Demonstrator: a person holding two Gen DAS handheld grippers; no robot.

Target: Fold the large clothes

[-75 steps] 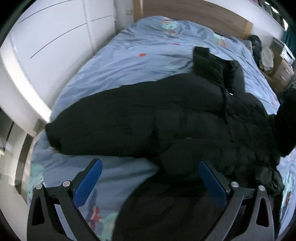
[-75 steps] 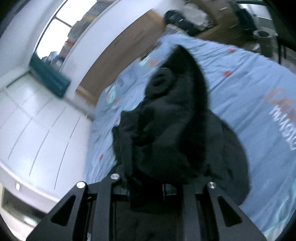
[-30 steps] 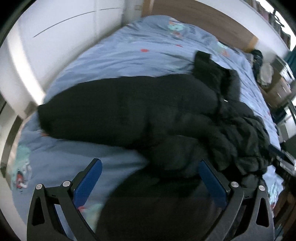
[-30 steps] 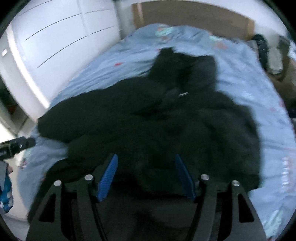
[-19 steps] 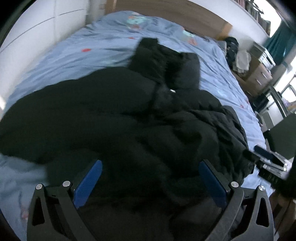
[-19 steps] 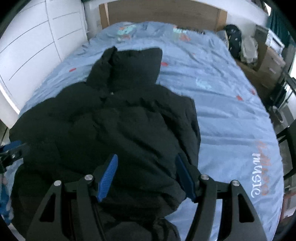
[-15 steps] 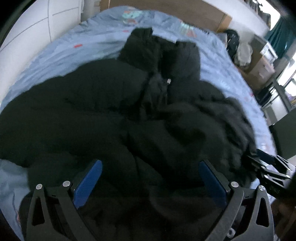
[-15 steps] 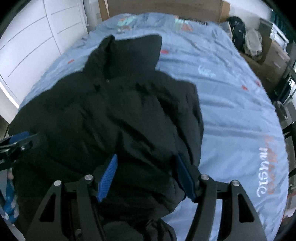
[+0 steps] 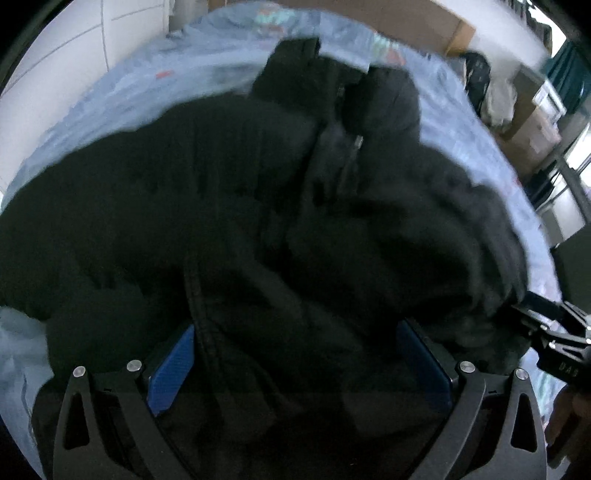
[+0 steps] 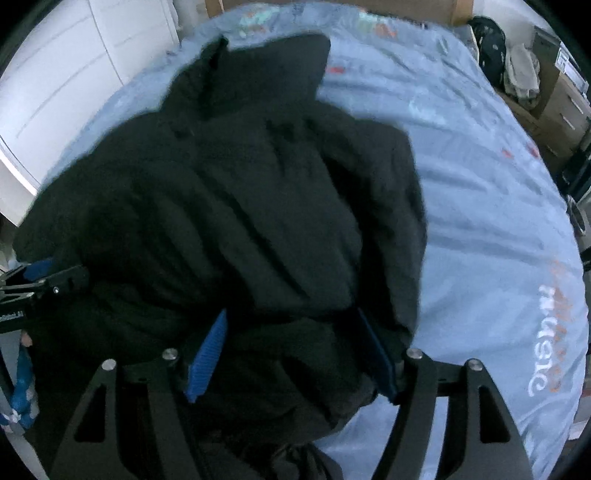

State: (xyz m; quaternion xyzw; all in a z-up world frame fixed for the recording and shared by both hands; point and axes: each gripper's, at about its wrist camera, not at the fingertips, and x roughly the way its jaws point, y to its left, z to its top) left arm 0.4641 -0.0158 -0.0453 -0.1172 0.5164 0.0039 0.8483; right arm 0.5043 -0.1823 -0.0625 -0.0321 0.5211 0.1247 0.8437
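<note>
We see a black padded jacket (image 10: 236, 206) lying spread across the light blue bed (image 10: 480, 206), its collar toward the wooden headboard (image 9: 399, 18). Our right tool (image 10: 291, 350) sits low over the jacket's near edge with its jaws opening, bunched fabric between the blue pads, though we cannot tell whether they press on it. Our left tool (image 9: 299, 363) stands wide apart over the near folds, dark cloth lying between its fingers without being pinched. White cupboards (image 10: 74, 74) stand beside the bed.
</note>
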